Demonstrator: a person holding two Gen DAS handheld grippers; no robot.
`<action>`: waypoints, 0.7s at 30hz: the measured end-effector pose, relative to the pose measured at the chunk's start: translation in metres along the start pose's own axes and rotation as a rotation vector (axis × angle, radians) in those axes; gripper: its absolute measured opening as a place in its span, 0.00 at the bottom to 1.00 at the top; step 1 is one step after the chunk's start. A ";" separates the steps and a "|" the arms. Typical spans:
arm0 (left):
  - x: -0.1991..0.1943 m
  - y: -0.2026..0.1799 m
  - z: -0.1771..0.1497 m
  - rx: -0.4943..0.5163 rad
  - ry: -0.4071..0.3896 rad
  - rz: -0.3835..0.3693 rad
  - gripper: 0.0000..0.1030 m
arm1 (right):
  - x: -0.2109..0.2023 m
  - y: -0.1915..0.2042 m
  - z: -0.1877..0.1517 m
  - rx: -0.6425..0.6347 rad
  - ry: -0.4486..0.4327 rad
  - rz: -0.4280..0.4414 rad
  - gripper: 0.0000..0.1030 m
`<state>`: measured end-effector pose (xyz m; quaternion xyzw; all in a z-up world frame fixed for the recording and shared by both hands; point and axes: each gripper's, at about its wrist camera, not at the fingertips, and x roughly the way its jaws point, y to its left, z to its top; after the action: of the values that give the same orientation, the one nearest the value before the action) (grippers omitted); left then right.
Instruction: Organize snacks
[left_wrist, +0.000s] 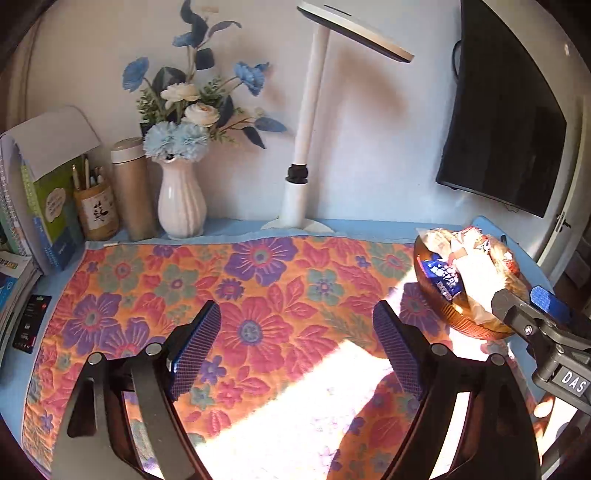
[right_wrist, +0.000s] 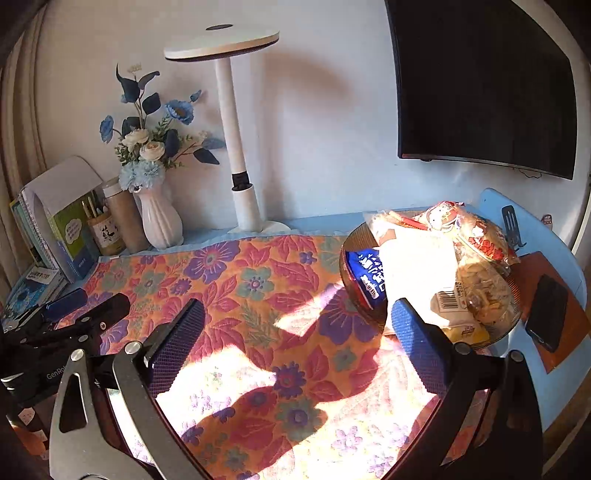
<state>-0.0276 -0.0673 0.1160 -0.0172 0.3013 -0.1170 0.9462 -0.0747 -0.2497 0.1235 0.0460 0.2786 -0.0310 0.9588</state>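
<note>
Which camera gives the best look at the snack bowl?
The right wrist view: the snack bowl sits nearly whole, packets readable. The left wrist view shows it smaller at the edge, partly behind the other tongs.

Right tool (right_wrist: 295, 343) gapes empty — snack bowl (right_wrist: 360, 295) just beside.

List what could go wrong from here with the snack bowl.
1. The bowl is heaped with snack packets; a nudge may spill the top ones.
2. A dark phone-like object lies right beside it and might get knocked.
3. Sun glare washes out the white packet, so its edges are hard to judge.
</note>
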 end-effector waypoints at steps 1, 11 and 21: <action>-0.002 0.009 -0.010 0.001 -0.004 0.048 0.81 | 0.009 0.009 -0.008 -0.012 0.018 0.008 0.97; 0.023 0.031 -0.063 0.007 0.064 0.123 0.85 | 0.039 0.008 -0.050 0.025 0.057 -0.186 0.97; 0.053 -0.018 -0.058 0.094 0.047 -0.024 0.90 | 0.048 -0.027 -0.064 0.119 0.070 -0.331 0.97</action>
<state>-0.0230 -0.0947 0.0402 0.0266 0.3174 -0.1427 0.9371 -0.0704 -0.2712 0.0425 0.0572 0.3132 -0.2034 0.9259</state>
